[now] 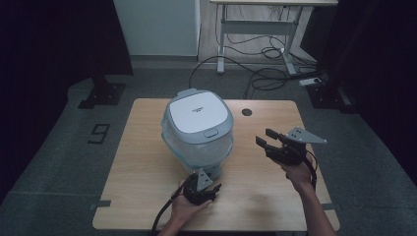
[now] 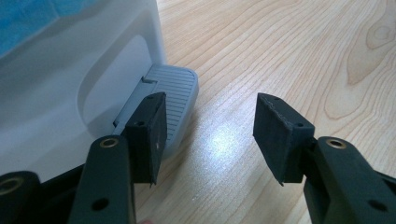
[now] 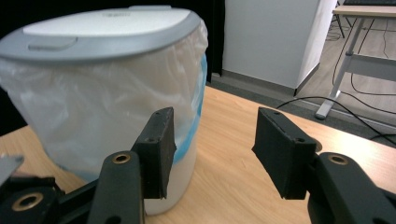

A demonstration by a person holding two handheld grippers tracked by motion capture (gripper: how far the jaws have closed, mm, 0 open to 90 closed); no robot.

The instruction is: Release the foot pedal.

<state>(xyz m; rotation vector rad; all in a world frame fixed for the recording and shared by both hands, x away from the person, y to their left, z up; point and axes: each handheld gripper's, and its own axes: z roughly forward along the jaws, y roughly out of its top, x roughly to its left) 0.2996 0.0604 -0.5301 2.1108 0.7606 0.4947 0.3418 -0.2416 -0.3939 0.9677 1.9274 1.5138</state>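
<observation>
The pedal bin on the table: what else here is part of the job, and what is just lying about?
In the job:
pedal bin
its grey foot pedal
left tongs, open by the pedal
right tongs, open

Lying about:
desk frame
floor cables

White pedal bin (image 1: 198, 129) — lid shut, bag-lined — stands upright mid-table, grey pedal (image 2: 175, 100) forward.

My left gripper (image 1: 215, 190) sits low at the near edge, jaws spread wide with nothing between them. My right gripper (image 1: 264, 138) hangs raised at the right, pointing left, jaws parted and empty.
</observation>
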